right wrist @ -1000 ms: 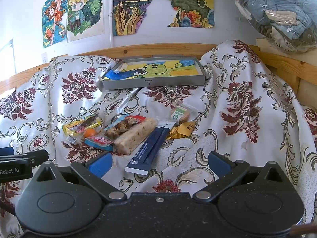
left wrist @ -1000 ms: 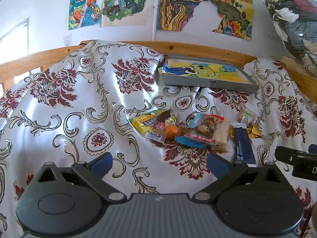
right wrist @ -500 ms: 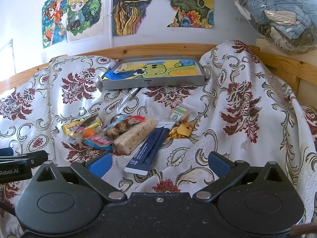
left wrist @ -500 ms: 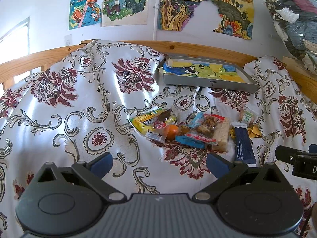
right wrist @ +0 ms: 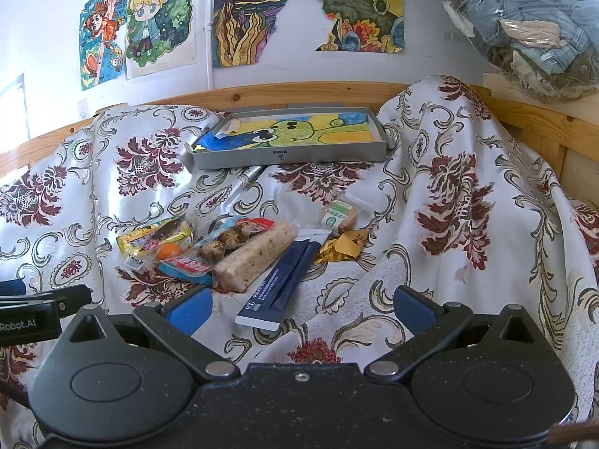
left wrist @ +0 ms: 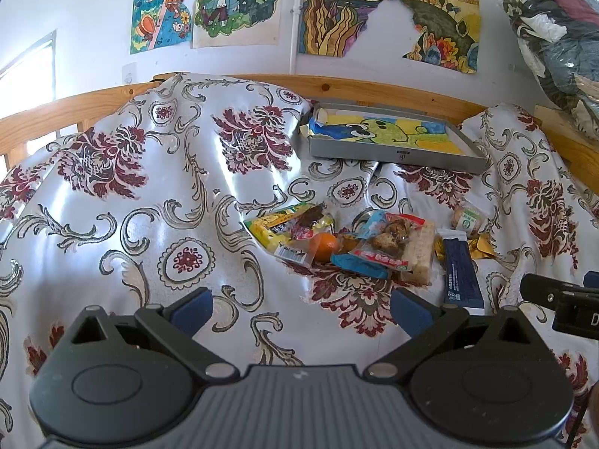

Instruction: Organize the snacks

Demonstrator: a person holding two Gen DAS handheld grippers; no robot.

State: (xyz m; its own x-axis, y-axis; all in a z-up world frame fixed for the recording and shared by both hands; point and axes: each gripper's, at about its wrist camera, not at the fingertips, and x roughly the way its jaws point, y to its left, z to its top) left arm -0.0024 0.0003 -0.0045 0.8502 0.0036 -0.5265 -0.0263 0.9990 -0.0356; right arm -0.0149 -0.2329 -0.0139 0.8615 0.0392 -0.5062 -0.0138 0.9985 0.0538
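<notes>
A heap of snacks lies on the flowered cloth: a yellow packet (left wrist: 279, 226) (right wrist: 149, 237), a small orange (left wrist: 325, 247) (right wrist: 169, 250), a clear bag of brown lumps (left wrist: 385, 241) (right wrist: 224, 241), a pale bar (right wrist: 258, 258), dark blue sachets (left wrist: 459, 271) (right wrist: 286, 278), a gold wrapper (right wrist: 346, 245) and a green-labelled cake (right wrist: 337, 217). A grey tray (left wrist: 397, 155) (right wrist: 292, 155) lined with a green cartoon drawing sits behind them. My left gripper (left wrist: 301, 305) is open, short of the heap. My right gripper (right wrist: 301, 305) is open with the sachets' near end between its fingers' line, untouched.
A wooden rail (left wrist: 374, 91) runs behind the cloth, with drawings taped on the wall (right wrist: 262, 15) above. A plastic bag of clothes (right wrist: 524, 22) rests at the upper right. The cloth (right wrist: 468, 194) humps up at the right. Each gripper shows at the other view's edge.
</notes>
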